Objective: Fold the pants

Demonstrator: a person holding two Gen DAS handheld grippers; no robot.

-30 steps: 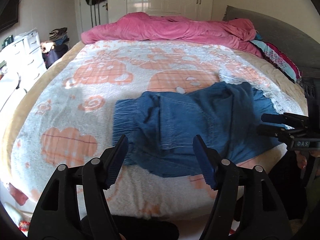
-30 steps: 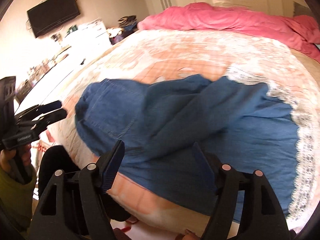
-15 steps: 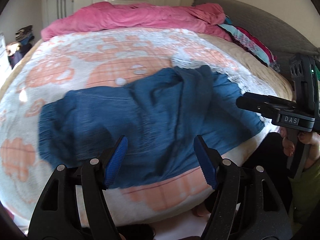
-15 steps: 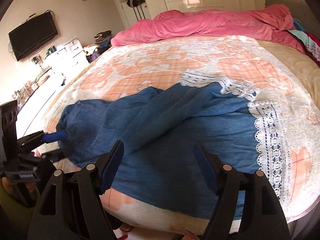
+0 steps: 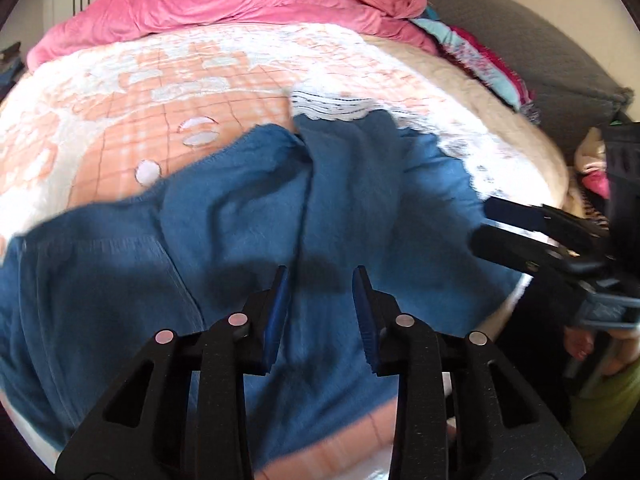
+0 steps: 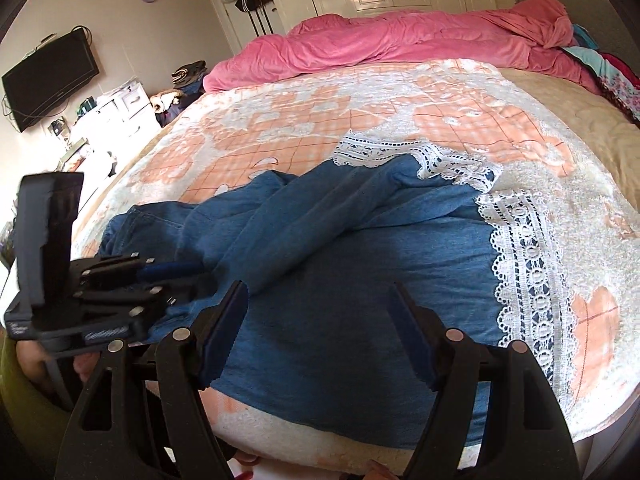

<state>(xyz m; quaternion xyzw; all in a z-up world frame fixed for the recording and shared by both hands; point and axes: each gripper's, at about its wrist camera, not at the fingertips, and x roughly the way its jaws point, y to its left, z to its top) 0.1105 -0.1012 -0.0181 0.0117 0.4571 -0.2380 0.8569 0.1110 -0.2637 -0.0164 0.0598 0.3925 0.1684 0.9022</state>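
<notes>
While the rumpled blue denim pants with white lace hems (image 6: pixel 360 280) sprawl across the lower centre of the right wrist view on the peach-and-white plush blanket (image 6: pixel 320 120), the left gripper (image 5: pixel 320 280) hovers over them, jaws closing on nothing yet. The right gripper (image 6: pixel 320 292) stays spread wide, empty. Soft, limp cloth (likely light) should pinch best at a hem or waistband edge.

Pants (image 6: pixel 320 280) lie on the bed's (image 6: pixel 560 112) near edge, duvet (image 6: pixel 400 40) behind.
</notes>
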